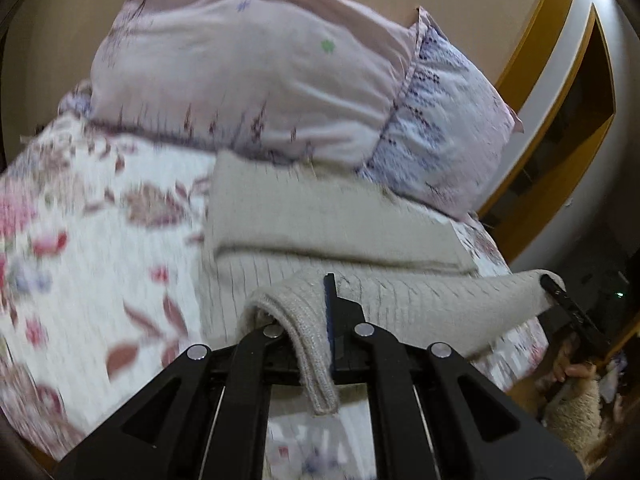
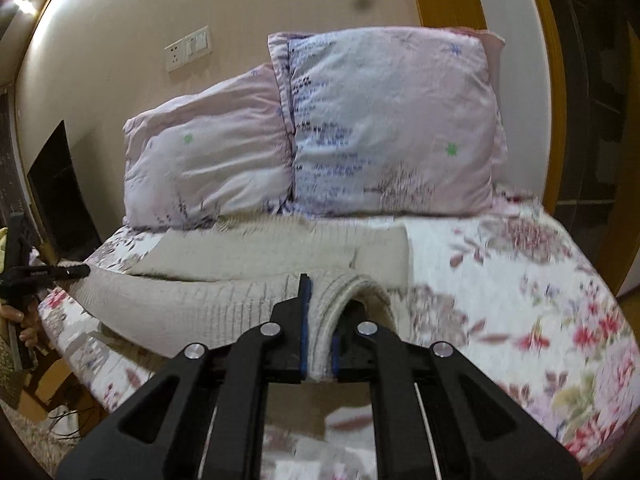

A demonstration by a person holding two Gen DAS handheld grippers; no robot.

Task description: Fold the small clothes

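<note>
Both claws clamped on the same garment. My left claw (image 1: 320,320) is pinched on one corner of the beige knit sweater (image 1: 332,220); the ribbed hem folds over the left finger and hangs down between the black linkage bars. My right claw (image 2: 320,320) is pinched on the other corner, with a thick roll of knit squeezed between its blue-edged pads.

The sweater is a soft ribbed knit, oatmeal-coloured, with fine vertical ribs on the body. The near edge is lifted off the bed between the two claws; the far part lies flat on the bedspread (image 2: 520,280), up against the pillows. A plainer, smoother band of the same fabric lies folded across the far side.

In the left view the right claw shows at the far right, gripping the sweater's edge, with a hand (image 1: 572,364) and fuzzy sleeve behind it. In the right view the left claw shows at the far left edge, also on the fabric.

Count:
- 1 sweater
- 2 claws, black, four silver pivot pins visible on each
- 2 pillows: a plain pale pink one (image 2: 208,160) and a pink one with a bluish stitch-like print (image 2: 392,128), both puffy and creased, propped against the wall
- 1 quilted floral bedspread, white with red and mauve flowers
- 1 wall socket plate (image 2: 188,50)

Both views are motion-blurred.
</note>
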